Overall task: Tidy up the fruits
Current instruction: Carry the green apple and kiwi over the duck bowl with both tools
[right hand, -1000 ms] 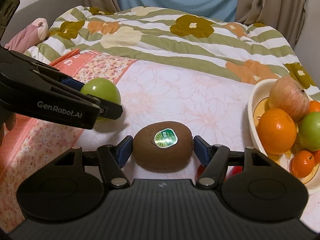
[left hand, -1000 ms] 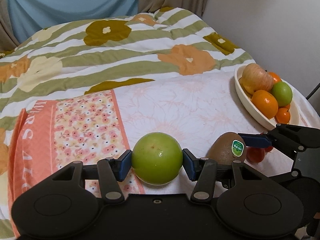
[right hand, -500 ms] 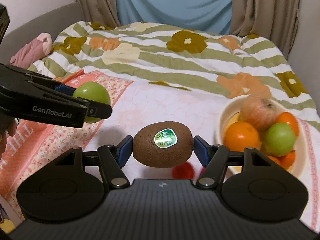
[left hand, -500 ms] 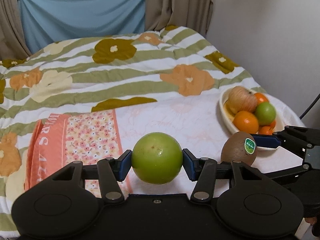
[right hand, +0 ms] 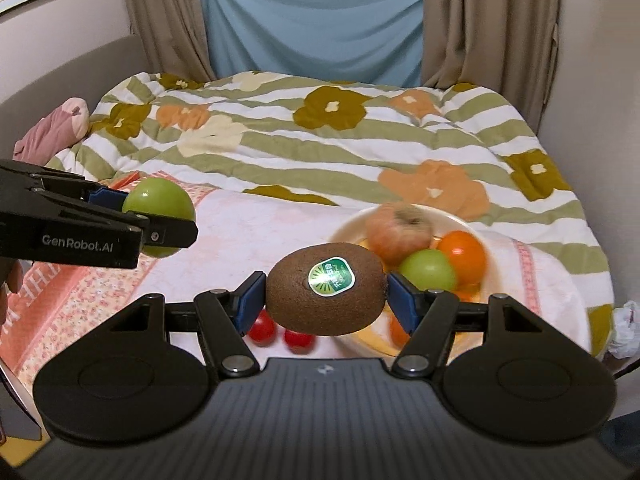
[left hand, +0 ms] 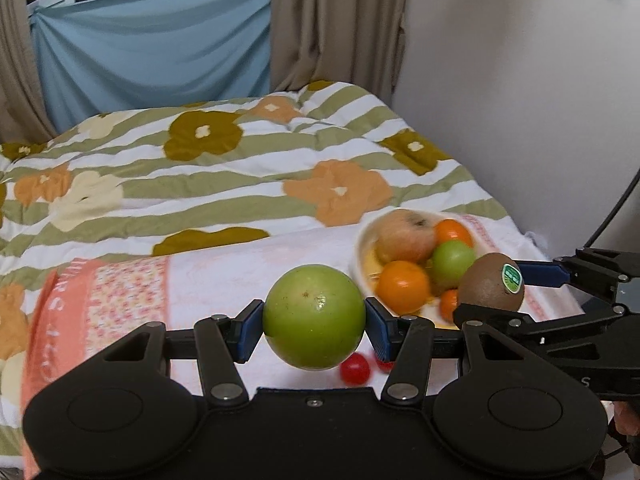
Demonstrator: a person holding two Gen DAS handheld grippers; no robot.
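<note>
My left gripper (left hand: pixel 314 330) is shut on a green apple (left hand: pixel 314 316) and holds it in the air above the bed. My right gripper (right hand: pixel 326 300) is shut on a brown kiwi (right hand: pixel 326 294) with a green sticker, also lifted. The kiwi shows at the right of the left wrist view (left hand: pixel 491 282), and the green apple at the left of the right wrist view (right hand: pixel 158 204). A white bowl (right hand: pixel 494 250) ahead to the right holds a red apple, oranges and a green fruit. Two cherry tomatoes (right hand: pixel 262 330) lie on the towel below the kiwi.
A pink and white towel (left hand: pixel 224 272) covers the near part of the bed over a striped flowered quilt (left hand: pixel 200 176). A wall (left hand: pixel 520 100) stands close on the right, curtains behind. A pink plush (right hand: pixel 52 132) lies at the far left.
Both grippers have risen and drawn back with their fruits, so the bowl now looks lower and farther away. The cherry tomatoes have come into view beneath them.
</note>
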